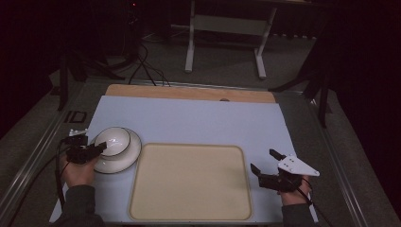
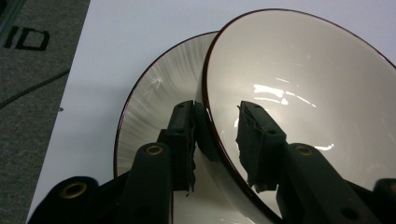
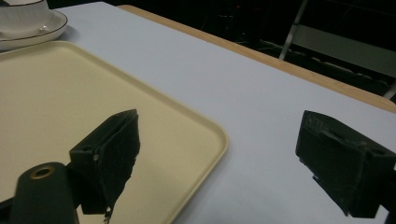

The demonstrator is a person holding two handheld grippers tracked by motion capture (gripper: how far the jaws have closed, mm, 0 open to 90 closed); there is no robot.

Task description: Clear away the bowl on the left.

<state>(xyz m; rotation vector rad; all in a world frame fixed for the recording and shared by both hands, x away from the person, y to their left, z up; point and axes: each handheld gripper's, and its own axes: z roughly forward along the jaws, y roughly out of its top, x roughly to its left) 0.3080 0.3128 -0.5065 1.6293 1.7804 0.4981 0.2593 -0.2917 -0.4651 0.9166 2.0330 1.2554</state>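
Observation:
A white bowl with a dark rim stands on a white plate at the table's left. My left gripper reaches it from the near left. In the left gripper view the jaws straddle the bowl rim: one pad lies against the outside over the plate, and the other is inside with a small gap to the wall, so the left gripper is open. My right gripper hovers open and holds nothing, just right of the beige tray. The right gripper spans the tray corner.
A pale blue mat covers the table, with a wooden strip along its far edge. The tray lies at the front centre. Beyond the table are a white frame's legs and cables on the floor.

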